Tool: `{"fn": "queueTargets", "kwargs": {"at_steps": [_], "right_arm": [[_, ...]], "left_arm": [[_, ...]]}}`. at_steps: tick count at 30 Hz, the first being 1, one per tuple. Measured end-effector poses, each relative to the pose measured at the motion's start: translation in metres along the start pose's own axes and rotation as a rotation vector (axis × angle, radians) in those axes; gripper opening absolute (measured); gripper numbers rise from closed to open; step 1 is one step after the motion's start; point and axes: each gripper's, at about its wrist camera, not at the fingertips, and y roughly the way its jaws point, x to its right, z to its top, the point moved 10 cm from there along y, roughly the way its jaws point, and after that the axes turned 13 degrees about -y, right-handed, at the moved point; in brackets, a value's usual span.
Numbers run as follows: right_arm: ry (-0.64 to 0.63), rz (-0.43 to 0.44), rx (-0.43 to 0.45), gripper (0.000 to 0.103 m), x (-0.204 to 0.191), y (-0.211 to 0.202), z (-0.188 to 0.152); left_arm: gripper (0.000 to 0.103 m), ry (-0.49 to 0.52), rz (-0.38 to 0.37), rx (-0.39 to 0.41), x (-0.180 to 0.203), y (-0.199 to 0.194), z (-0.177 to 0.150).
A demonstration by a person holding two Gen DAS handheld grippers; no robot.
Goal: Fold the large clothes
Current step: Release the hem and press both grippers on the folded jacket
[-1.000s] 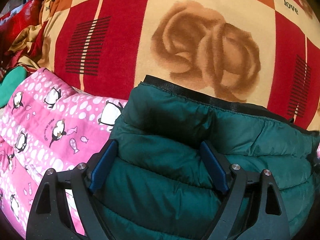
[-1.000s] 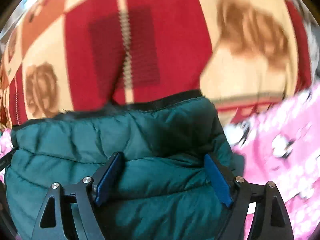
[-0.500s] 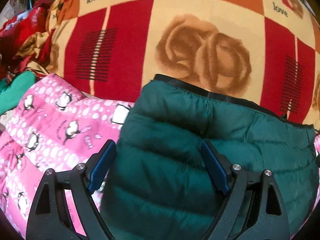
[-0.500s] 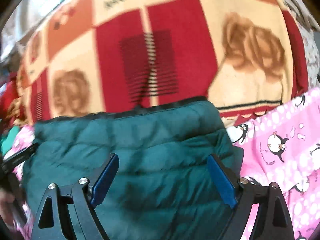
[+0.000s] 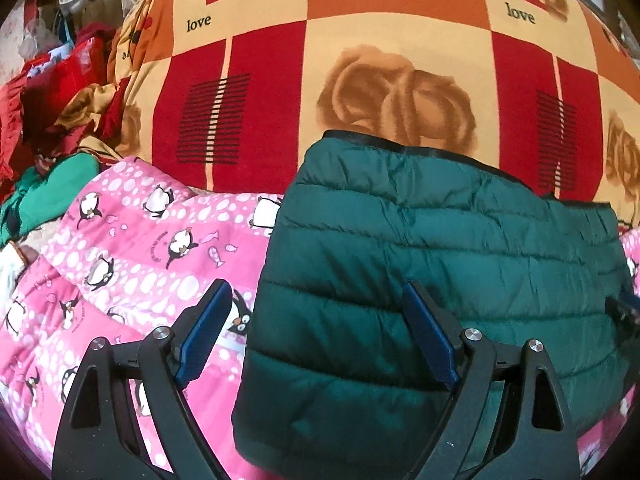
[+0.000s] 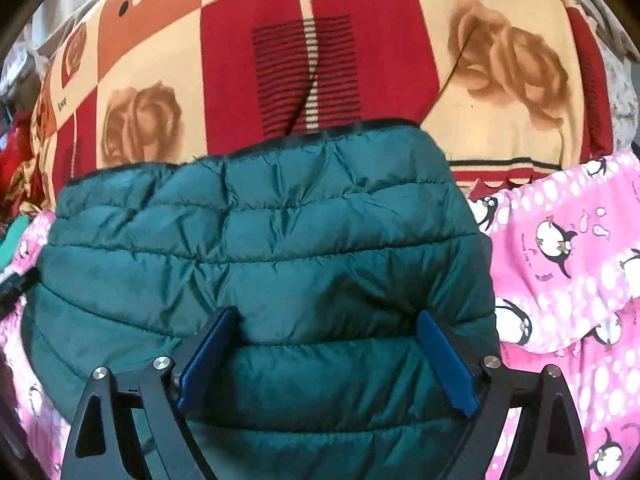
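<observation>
A dark green quilted puffer jacket (image 5: 460, 240) lies folded into a compact rectangle on a pink penguin-print quilt (image 5: 132, 248). It also shows in the right wrist view (image 6: 260, 248). My left gripper (image 5: 316, 312) is open above the jacket's left edge, one pad over the pink quilt, one over the jacket. My right gripper (image 6: 328, 340) is open over the jacket's near right part, with nothing held between the pads. The right gripper's tip (image 5: 624, 312) peeks in at the jacket's right edge in the left wrist view.
A red, orange and cream rose-print blanket (image 5: 392, 60) covers the bed behind the jacket. Crumpled red and green clothes (image 5: 52, 120) are piled at the far left. The pink quilt extends to the right of the jacket (image 6: 568, 280).
Both grippers have pulled back and up from the jacket, so more of it and the blanket shows. The jacket lies flatter, and both grippers stay open.
</observation>
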Motion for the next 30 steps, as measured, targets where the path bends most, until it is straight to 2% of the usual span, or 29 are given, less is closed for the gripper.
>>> {"fn": "queueTargets", "kwargs": {"at_steps": [8,13,20,30], "right_arm": [[0.014,-0.027,0.052,0.091,0.011,-0.036,-0.006],[0.022,-0.034,0.001,0.091,0.018,-0.023,-0.028],[0.057,-0.013,-0.008,0.091,0.018,-0.004,-0.042],[0.107,0.007,0.012,0.091,0.023,-0.025,-0.041]], "left_arm": [[0.087,0.0,-0.011,-0.002,0.002,-0.005,-0.009],[0.087,0.002,-0.007,-0.016,0.002,-0.001,-0.014],[0.087,0.006,-0.002,-0.027,0.002,0.005,-0.019],[0.087,-0.017,-0.009,-0.046,0.001,0.007,-0.022]]}}
